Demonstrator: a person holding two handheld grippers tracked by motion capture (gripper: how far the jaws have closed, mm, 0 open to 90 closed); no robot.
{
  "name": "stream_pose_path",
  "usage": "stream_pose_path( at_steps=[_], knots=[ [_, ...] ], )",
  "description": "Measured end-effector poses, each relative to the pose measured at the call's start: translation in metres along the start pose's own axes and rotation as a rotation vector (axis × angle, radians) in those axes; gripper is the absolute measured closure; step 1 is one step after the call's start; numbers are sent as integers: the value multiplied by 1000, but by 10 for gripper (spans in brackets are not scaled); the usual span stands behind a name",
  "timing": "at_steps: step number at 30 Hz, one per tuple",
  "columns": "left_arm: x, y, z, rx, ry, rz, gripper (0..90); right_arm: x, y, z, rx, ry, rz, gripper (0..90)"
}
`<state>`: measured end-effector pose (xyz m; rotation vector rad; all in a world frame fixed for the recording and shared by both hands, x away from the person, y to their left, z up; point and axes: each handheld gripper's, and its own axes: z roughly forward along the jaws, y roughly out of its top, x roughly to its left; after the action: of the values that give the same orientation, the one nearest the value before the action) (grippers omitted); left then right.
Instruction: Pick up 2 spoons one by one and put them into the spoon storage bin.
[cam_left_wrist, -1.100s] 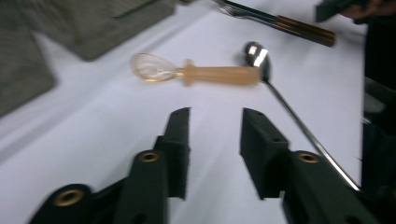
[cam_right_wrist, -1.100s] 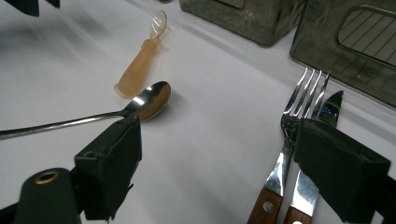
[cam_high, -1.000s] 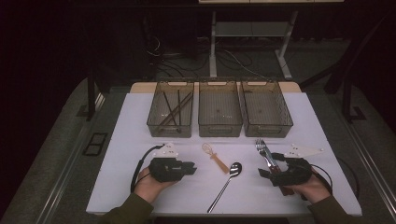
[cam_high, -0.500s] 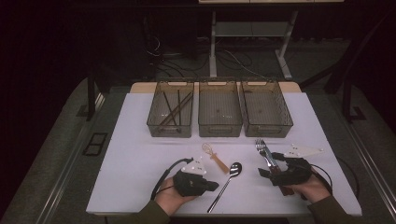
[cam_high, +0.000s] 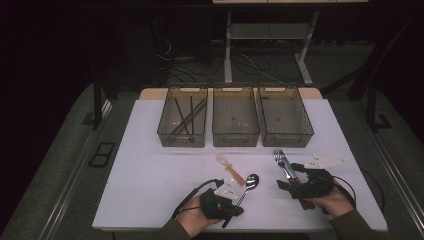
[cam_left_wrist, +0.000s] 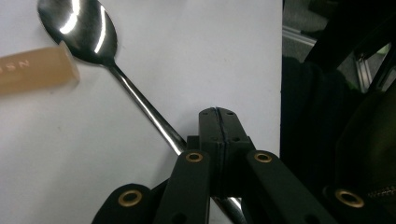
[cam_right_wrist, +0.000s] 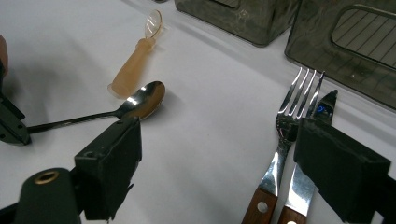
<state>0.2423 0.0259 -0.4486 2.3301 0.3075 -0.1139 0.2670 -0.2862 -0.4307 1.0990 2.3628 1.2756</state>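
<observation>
A steel spoon (cam_high: 250, 181) lies on the white table, bowl up (cam_left_wrist: 79, 28). My left gripper (cam_high: 235, 210) sits low over its handle. In the left gripper view the jaws (cam_left_wrist: 217, 114) are pressed together, and the handle runs slantwise beneath them. I cannot tell whether it is pinched. An amber plastic spoon (cam_high: 231, 170) lies touching the steel bowl (cam_right_wrist: 142, 100). My right gripper (cam_high: 291, 176) stands open (cam_right_wrist: 217, 130) over a wood-handled fork (cam_right_wrist: 292, 107) and knife (cam_right_wrist: 327, 105). The fork lies between its jaws and the knife is partly under the right-hand jaw.
Three wire bins stand in a row at the back. The left bin (cam_high: 172, 136) holds dark chopsticks (cam_high: 186, 117). The middle bin (cam_high: 235, 135) and right bin (cam_high: 287, 139) look bare. Cables trail from both grippers near the table's front edge.
My left hand has slid right from the table's left part to the steel spoon and lowered onto its handle. The right hand has stayed put.
</observation>
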Motion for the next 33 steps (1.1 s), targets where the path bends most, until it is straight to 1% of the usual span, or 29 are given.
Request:
stream_pose_path(
  at_steps=[7, 12, 13, 14, 15, 16, 17, 18, 19, 20, 21, 22, 23, 24, 25, 26, 31, 32, 33],
  knots=[
    [-2, 0, -3, 13, 46, 1, 893, 0, 0, -1, -2, -2, 5, 153],
    [-3, 0, -4, 23, 68, 4, 893, -1, 0, -1, -3, -4, 5, 153],
    [-2, 0, -5, 27, 72, 12, 894, -1, 0, -1, -3, -4, 5, 153],
    [-3, 0, -6, 27, 77, 8, 894, -1, 0, -1, -3, -5, 5, 153],
    [-2, 0, -7, 29, 88, 14, 894, -1, 0, -1, -4, -5, 7, 153],
    [-3, 0, -8, 30, 110, 17, 894, -1, 0, -1, -4, -5, 7, 153],
    [-1, 0, -11, 56, 131, 39, 893, -1, 0, -1, -5, -6, 7, 153],
    [1, -1, -12, 73, 139, 39, 893, -1, 0, -1, -5, -6, 8, 153],
    [1, -2, -11, 43, 129, 2, 893, -1, 0, -1, -5, -5, 8, 153],
    [3, -3, -13, 56, 124, 15, 893, -1, 0, -1, -6, -5, 8, 153],
    [2, -3, -13, 54, 123, 13, 893, -1, 0, -1, -7, -5, 8, 153],
    [0, -3, -12, 31, 122, -9, 893, -1, 0, -1, -7, -5, 7, 153],
    [0, -2, -15, 54, 113, 26, 893, -1, 0, -1, -8, -5, 6, 153],
    [-3, -2, -14, 18, 113, -1, 893, -1, 0, -1, -10, -5, 6, 153],
    [-5, -2, -15, 27, 104, 12, 893, -1, 0, -1, -10, -6, 7, 153],
    [-8, -2, -15, 12, 95, -3, 893, -1, 0, -1, -9, -6, 8, 153],
    [-17, -7, -16, 21, 56, -11, 893, -1, 0, -2, -9, -6, 9, 153],
    [-19, -8, -15, 12, 48, -26, 893, -1, 0, -2, -9, -6, 10, 153],
    [-19, -9, -16, 22, 43, -21, 893, -1, 0, -2, -9, -7, 10, 153]
  ],
)
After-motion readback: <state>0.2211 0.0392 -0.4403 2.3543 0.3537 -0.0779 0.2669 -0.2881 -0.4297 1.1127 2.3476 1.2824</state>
